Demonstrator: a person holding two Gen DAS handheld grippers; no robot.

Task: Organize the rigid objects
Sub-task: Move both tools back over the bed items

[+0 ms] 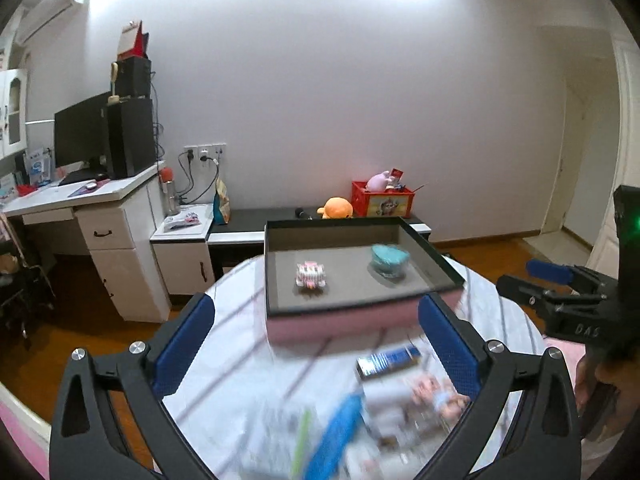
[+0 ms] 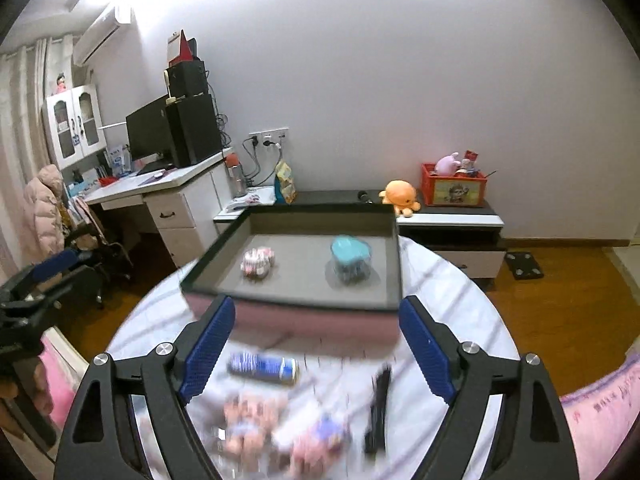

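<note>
Both claws gape empty: the blue-and-white oblong packet (image 2: 264, 366) lies crosswise on the round pale worktop (image 2: 460, 280), lower-centre, just ahead of the right claw (image 2: 318, 354), nearer it than the left claw (image 1: 316, 344).

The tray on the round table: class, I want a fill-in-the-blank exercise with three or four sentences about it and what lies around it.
1. The number of items lying inside the tray is ____.
2. The container in the tray has a lid whose colour is ____.
3. The left hand-held gripper and the right hand-held gripper both have jaws that are ____.
4. The blue can lies on the table, on its ____.

Missing words: two; teal; open; side
</note>
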